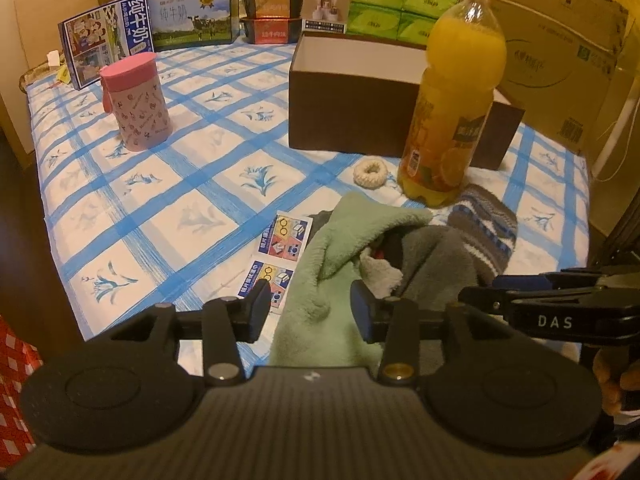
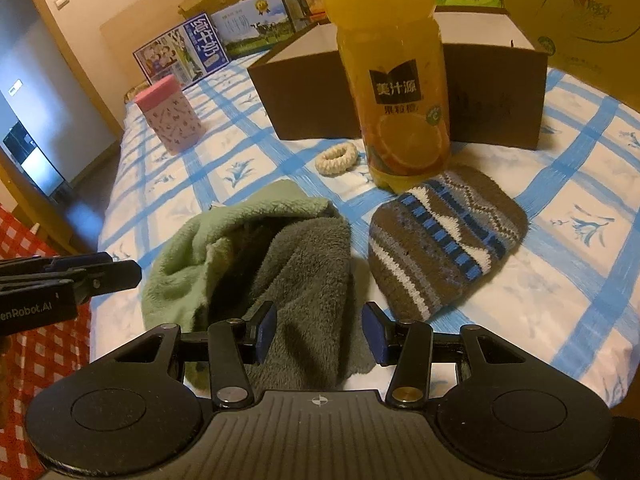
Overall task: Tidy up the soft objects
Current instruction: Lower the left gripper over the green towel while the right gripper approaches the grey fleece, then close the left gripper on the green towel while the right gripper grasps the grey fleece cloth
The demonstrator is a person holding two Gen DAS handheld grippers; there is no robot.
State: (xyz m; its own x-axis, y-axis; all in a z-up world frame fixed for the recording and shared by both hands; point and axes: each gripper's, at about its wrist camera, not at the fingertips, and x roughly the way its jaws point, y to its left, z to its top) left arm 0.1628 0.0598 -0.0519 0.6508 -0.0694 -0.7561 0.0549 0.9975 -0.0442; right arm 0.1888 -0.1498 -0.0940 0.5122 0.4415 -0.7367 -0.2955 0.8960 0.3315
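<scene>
Left gripper (image 1: pixel 310 310) fingers spread over green cloth (image 1: pixel 320 280) | right gripper (image 2: pixel 320 332) fingers spread over grey cloth (image 2: pixel 308 276), heaped on bed (image 1: pixel 160 200) | pinch near edges, lift together, avoid juice bottle (image 1: pixel 456 112).

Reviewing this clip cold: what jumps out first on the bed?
The tall orange juice bottle stands upright mid-bed, in front of the open brown box. Nearest both open grippers, left and right, lies a crumpled green and grey fleece heap, with a striped knit hat flat to its right.
</scene>
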